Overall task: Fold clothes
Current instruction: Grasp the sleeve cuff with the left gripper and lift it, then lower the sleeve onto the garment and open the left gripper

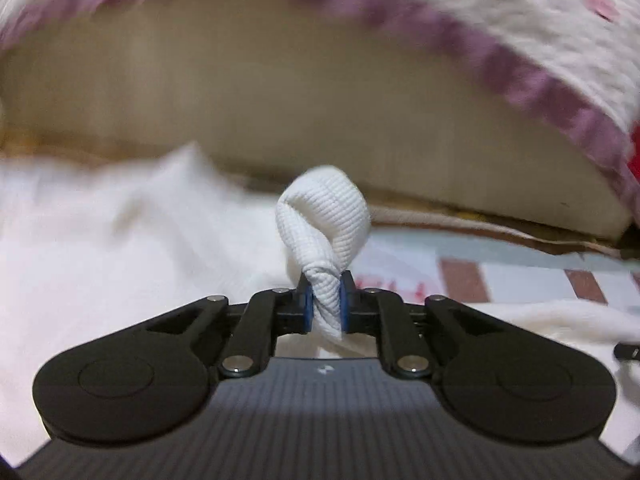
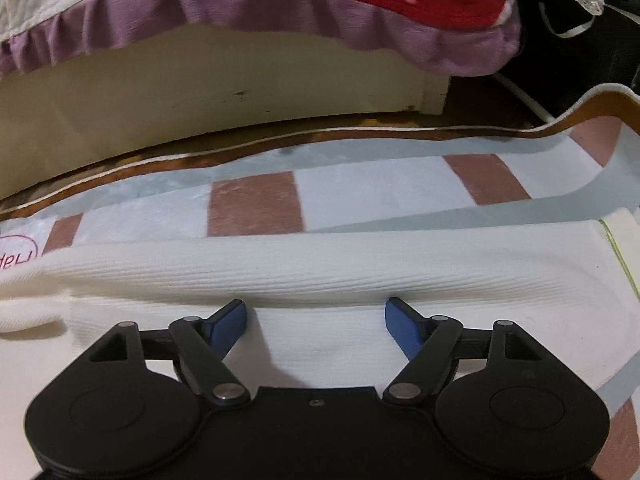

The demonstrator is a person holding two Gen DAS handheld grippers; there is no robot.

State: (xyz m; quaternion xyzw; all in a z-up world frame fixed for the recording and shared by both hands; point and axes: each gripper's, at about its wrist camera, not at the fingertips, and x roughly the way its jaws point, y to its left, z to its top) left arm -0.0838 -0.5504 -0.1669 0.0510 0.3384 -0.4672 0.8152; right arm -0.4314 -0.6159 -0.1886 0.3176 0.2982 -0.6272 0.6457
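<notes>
Two grippers: left gripper (image 1: 323, 307) clamped on white garment (image 1: 326, 216), right gripper (image 2: 315, 322) spread wide, purple-frilled bedding (image 2: 224, 12) behind, perhaps a bed.

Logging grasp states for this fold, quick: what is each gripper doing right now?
Left gripper: closed, pinching a bunched piece of the white ribbed garment.
Right gripper: open, holding nothing, poised over the garment's fold.

Both wrist views sit low, facing the bed base (image 2: 224, 92), seemingly close.
</notes>
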